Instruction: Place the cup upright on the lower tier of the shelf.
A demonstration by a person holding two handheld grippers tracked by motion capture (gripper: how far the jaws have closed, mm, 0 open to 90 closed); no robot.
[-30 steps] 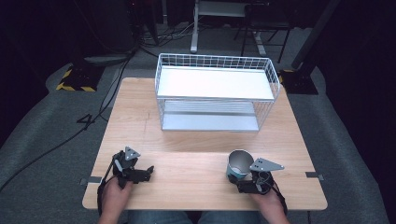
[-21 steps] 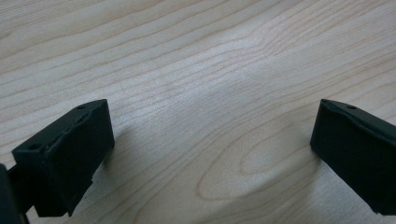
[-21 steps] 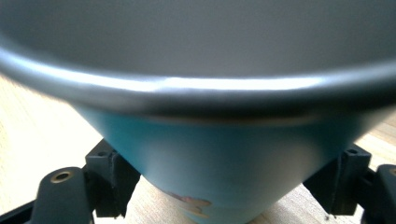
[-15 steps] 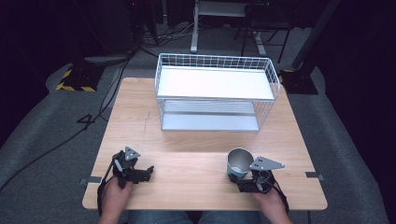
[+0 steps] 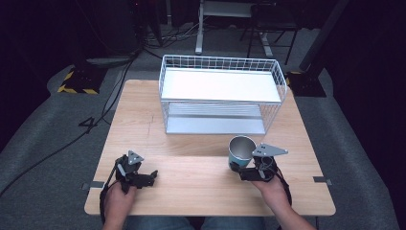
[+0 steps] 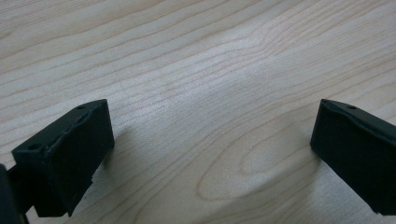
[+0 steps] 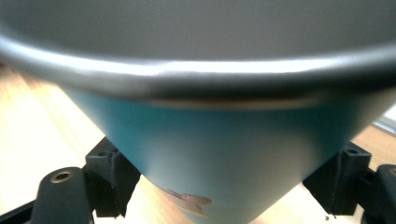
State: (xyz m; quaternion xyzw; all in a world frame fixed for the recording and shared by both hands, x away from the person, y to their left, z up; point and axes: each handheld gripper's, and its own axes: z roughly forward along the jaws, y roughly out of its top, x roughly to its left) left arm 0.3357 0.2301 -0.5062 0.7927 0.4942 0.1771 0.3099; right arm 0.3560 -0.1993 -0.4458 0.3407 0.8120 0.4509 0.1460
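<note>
From the high view, we see almost nothing changed against the pictures from a second and half a second ago: the cup (image 5: 241, 151) sits at the same spot on the tabletop (image 5: 191, 143), at about 5 o'clock from the middle, and both hands lie where they lay. We judge that the grasp is settled and the lift not yet begun, so the task is at its start. The right tongs (image 5: 238, 170) come at the cup from 6 o'clock and close on its lower wall; the cup stands upright, mouth up, well short of the wire rack (image 5: 221, 93) at 12 o'clock, whose white upper shelf and lower shelf are both bare. The left tongs (image 5: 152, 174) rest at 7 o'clock, pointing toward 3 o'clock, well apart from the cup. In the left gripper view, the left tongs (image 6: 210, 154) stand wide, with only bare wood grain between the two black jaws and nothing touching them. In the right gripper view, the cup (image 7: 210, 154) looms close: grey rim above, teal wall below with a scuffed patch near the base, and the right tongs (image 7: 219, 179) hold it, one jaw at each side of its narrow lower part. We take it that the rack is the likely goal, and that the next move is a straight lift toward 12 o'clock.
</note>
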